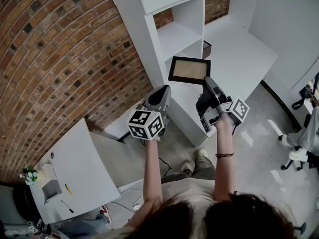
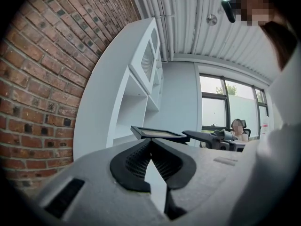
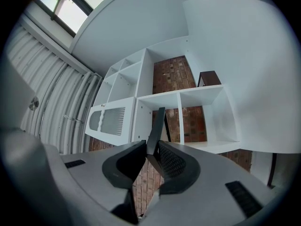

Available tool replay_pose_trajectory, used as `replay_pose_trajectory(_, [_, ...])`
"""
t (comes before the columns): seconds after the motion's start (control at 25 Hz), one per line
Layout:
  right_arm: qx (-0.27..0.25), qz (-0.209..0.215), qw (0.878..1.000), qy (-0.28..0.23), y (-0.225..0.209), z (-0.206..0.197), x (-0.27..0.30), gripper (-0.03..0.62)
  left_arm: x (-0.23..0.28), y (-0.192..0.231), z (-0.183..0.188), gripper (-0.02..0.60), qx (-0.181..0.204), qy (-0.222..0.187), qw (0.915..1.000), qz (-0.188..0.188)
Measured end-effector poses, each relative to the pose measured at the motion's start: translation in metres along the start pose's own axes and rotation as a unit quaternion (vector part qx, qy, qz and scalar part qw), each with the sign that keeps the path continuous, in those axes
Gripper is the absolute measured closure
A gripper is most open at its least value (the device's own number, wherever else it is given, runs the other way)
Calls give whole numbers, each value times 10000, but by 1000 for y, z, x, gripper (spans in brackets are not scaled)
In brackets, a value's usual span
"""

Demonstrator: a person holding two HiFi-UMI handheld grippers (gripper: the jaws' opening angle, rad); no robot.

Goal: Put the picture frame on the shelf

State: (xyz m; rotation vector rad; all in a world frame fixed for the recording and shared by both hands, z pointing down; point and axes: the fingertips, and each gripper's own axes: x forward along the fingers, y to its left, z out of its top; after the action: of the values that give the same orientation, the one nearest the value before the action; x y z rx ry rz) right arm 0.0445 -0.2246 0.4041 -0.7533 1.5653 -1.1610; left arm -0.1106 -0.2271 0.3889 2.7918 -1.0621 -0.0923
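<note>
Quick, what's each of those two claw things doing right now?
Left gripper: closed, nothing in it.
Right gripper: closed on the edge of the picture frame.

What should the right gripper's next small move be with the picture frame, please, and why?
Probably carry the picture frame forward into an open shelf compartment: the right gripper is shut on its edge, and it hangs in the air short of the shelf.

The black rectangular picture frame (image 1: 189,69) has a tan panel. The white shelf unit (image 1: 179,34) is plain. The brick wall (image 1: 60,59) is red-brown, flecked with darker bricks. The grey left gripper (image 1: 162,91) and grey right gripper (image 1: 206,81) carry cubes patterned with black-and-white squares.
</note>
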Motion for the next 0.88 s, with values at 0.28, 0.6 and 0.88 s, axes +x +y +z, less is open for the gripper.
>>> replay_pose_trajectory(0.28, [11, 25, 9999, 137, -1, 22, 20, 517, 25, 4, 2, 571, -21, -2, 9999, 144])
replay_pose_trajectory(0.6, [85, 39, 9994, 330, -8, 47, 45, 517, 54, 9, 1, 571, -90, -4, 9994, 345])
replay_pose_trajectory(0.88, [184, 72, 9985, 511, -13, 60, 64, 517, 71, 14, 3, 571, -87, -57, 9985, 531])
